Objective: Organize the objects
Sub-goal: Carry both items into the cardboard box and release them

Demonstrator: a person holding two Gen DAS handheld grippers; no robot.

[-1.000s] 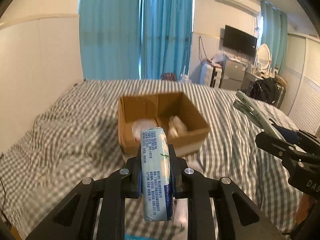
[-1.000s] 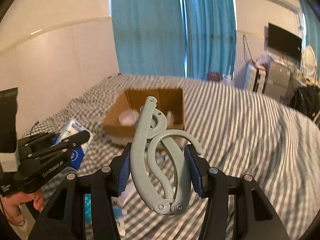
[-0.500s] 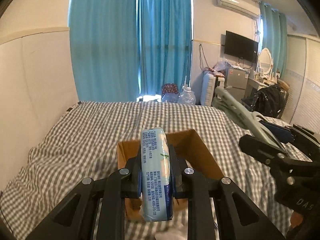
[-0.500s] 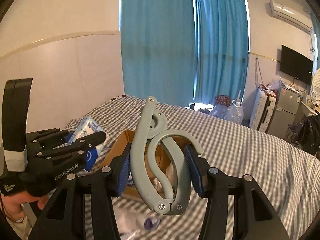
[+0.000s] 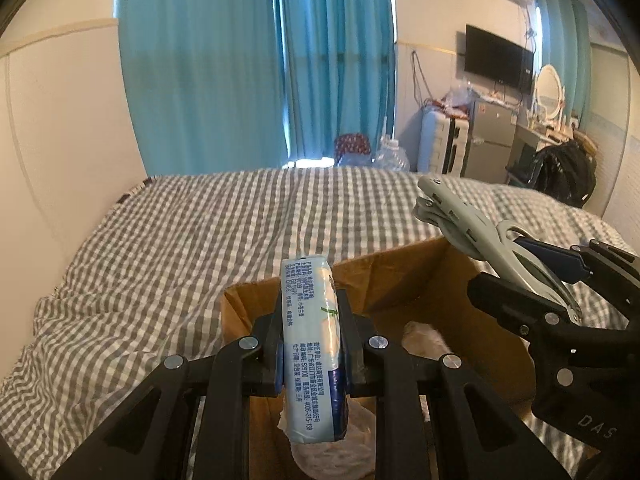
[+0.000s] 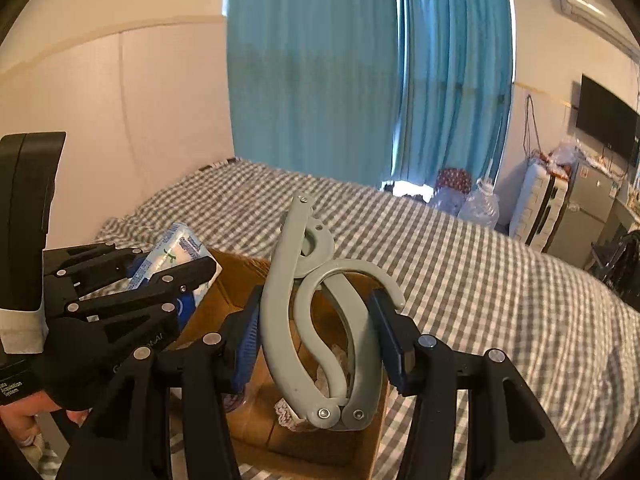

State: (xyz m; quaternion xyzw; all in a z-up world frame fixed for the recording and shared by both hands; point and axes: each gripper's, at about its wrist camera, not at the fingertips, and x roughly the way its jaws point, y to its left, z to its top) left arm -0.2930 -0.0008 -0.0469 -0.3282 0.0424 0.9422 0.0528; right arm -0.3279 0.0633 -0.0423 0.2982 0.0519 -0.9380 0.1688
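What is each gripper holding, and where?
Left gripper: tissue pack, clamped across its flat sides near the middle. Right gripper: grey folding hanger, across its arms.

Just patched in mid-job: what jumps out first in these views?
Both grippers are loaded over the open cardboard box on the checked bed. The left gripper clamps a pale blue tissue pack; the right gripper holds a grey folding hanger. Crumpled white items already lie inside.
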